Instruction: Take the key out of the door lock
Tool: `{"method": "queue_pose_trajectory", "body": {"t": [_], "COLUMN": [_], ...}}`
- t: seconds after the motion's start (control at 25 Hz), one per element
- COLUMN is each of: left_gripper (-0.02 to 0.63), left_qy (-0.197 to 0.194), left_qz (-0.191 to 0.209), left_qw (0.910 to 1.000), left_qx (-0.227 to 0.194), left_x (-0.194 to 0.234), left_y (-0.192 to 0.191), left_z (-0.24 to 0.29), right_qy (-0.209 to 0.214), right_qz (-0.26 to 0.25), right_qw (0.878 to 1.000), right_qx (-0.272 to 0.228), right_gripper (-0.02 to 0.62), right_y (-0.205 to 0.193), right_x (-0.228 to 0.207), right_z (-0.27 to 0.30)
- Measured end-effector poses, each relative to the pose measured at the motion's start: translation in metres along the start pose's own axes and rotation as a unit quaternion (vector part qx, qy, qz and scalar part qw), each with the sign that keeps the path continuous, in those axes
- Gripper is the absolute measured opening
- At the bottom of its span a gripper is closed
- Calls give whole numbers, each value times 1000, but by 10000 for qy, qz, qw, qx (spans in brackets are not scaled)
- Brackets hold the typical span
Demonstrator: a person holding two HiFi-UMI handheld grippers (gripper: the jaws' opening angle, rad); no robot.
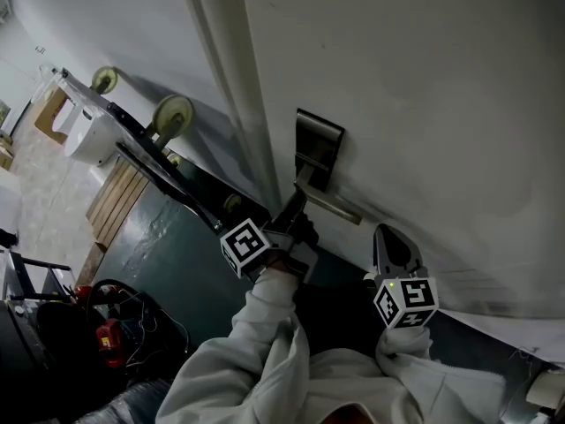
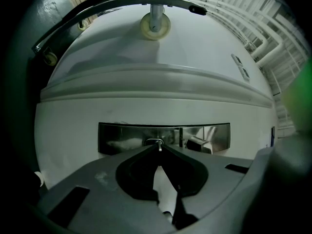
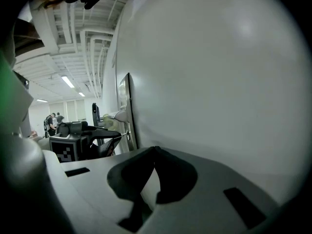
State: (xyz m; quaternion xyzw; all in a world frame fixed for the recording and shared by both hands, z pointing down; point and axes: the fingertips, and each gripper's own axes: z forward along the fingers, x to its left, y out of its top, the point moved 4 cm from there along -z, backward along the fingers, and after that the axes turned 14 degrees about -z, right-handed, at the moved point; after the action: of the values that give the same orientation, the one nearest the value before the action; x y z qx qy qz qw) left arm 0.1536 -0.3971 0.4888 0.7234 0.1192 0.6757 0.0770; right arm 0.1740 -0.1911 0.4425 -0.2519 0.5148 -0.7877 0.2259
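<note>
A white door (image 1: 424, 87) carries a steel lock plate (image 1: 318, 141) with a lever handle (image 1: 328, 203). In the left gripper view the plate (image 2: 122, 138) lies straight ahead, and a small metal key (image 2: 157, 143) sticks out of it. My left gripper (image 2: 158, 148) is shut on that key, its tips meeting right at the plate. The head view shows this gripper (image 1: 297, 207) under the lever. My right gripper (image 1: 389, 233) hangs to the right, close to the door face, shut and with nothing in it (image 3: 155, 149). From its view the left gripper (image 3: 100, 141) reaches the plate's edge (image 3: 127, 112).
A hand trolley with cream wheels (image 1: 173, 113) and black bars leans by the door frame on the left. Wooden pallets (image 1: 119, 197) lie on the dark green floor. Cables and a red tool (image 1: 108, 336) sit at lower left. People stand far off (image 3: 50, 124).
</note>
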Motion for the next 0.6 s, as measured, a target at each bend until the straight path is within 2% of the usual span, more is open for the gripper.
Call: {"method": "queue_pose_trajectory", "body": {"t": [0.28, 0.48, 0.6], "left_gripper": [26, 26, 26], "left_qy": [220, 71, 110], "left_qz": [576, 45, 231], "left_qw": [9980, 9997, 9993], "left_qx": [-111, -224, -259], "left_x": [1, 3, 3], "left_y": [1, 0, 0], "left_z": [-3, -4, -10], "right_qy": [-95, -161, -182], "right_qz": [-6, 25, 18], "right_qw": [10000, 9999, 9998], "right_qx": [-26, -40, -56], "right_gripper": [52, 52, 52], "right_y": [0, -2, -1], "right_x": [-4, -7, -9], "right_z": [-7, -13, -15]}}
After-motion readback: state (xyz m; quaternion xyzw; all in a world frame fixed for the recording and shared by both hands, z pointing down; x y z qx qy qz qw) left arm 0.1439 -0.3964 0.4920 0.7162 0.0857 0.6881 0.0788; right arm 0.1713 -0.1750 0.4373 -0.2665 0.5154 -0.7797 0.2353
